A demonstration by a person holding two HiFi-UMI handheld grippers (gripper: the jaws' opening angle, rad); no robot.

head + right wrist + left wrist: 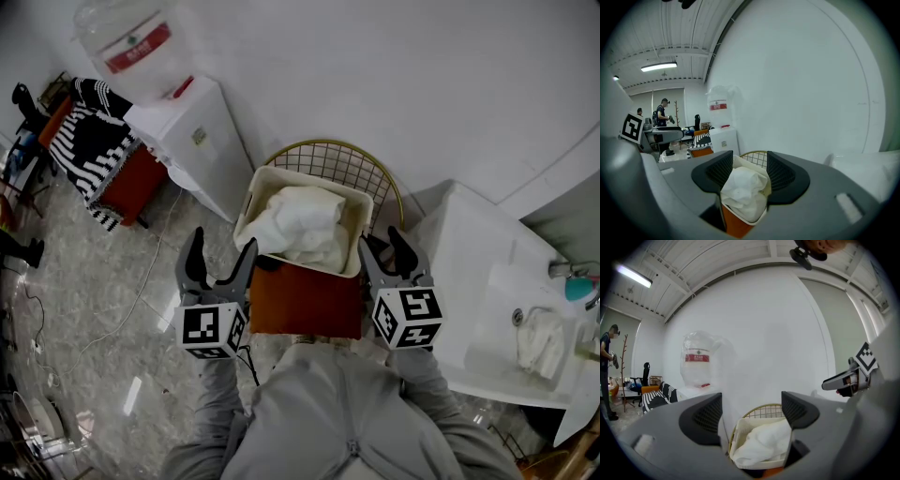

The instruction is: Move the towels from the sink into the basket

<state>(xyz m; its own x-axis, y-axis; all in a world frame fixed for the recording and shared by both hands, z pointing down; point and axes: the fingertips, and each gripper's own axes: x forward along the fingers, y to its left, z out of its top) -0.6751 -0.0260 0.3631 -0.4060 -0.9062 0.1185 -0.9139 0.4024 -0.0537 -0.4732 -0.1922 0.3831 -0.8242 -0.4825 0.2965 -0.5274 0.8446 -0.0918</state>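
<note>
A cream basket [259, 187] stands on an orange chair seat [305, 300] in front of me, with white towels [302, 225] heaped in it. At the right, the white sink [487, 281] holds one more crumpled white towel [539, 339]. My left gripper [222, 246] hangs just left of the basket's near corner, open and empty. My right gripper [382, 240] is by the basket's right near corner, its jaws narrower apart, also empty. The left gripper view shows the basket [739, 430] and towels [764, 441] between its fingers [701, 418]. In the right gripper view the towels [740, 190] lie beyond its own fingers [783, 174].
The chair has a gold wire back [333, 161] near the white wall. A white cabinet [192, 131] with a water bottle [136, 37] stands at back left, beside a striped cloth [94, 141] on a red seat. A faucet [562, 269] rises behind the sink. A person [608, 357] stands far left.
</note>
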